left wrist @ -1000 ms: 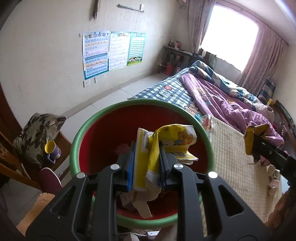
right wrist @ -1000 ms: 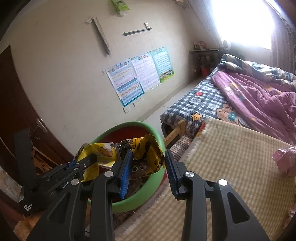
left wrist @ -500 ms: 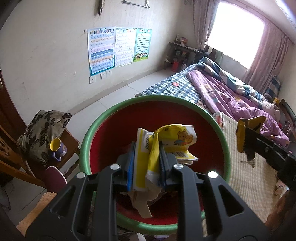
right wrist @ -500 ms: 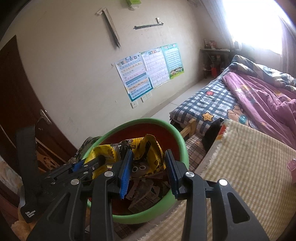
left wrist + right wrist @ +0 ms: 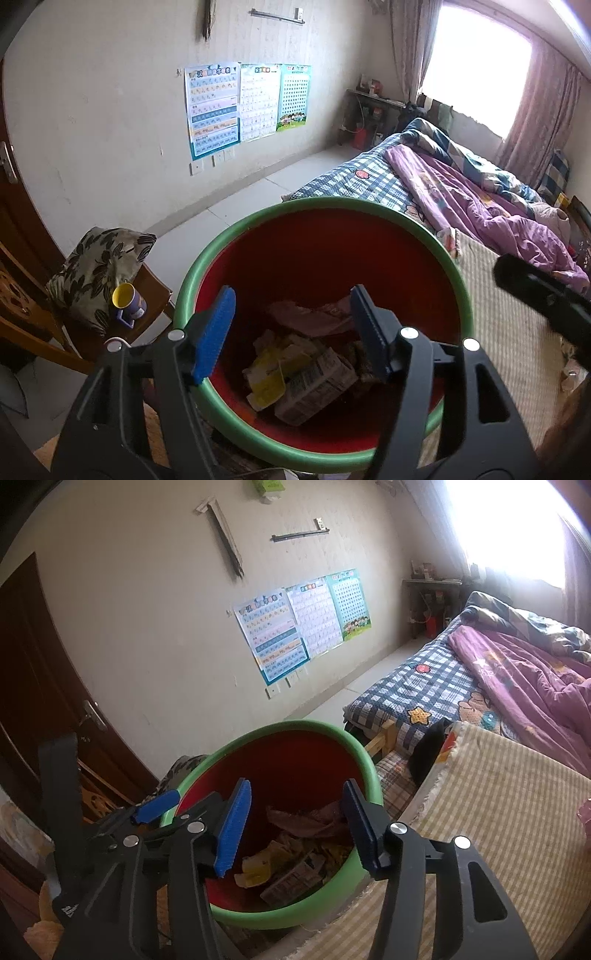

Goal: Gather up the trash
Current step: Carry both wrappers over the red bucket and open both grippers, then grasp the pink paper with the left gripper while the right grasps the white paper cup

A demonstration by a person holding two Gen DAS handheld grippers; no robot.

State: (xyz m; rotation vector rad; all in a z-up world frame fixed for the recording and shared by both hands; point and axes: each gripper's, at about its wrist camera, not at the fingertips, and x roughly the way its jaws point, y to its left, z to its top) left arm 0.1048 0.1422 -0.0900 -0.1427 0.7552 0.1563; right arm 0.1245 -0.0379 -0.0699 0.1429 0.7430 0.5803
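The pale tiled floor [image 5: 236, 214] runs along the far wall. On the right stands a bed [image 5: 424, 686] under a blue checked sheet, with a purple quilt [image 5: 524, 672] rumpled on it and a striped woven mat [image 5: 498, 812] over its near end. At the left, a wooden chair [image 5: 147, 280] carries a leaf-patterned cushion [image 5: 96, 266] and a yellow-lined cup [image 5: 127, 301].

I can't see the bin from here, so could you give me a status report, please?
Both grippers opening, nothing between them. Wrappers in bin. Nothing blocking.
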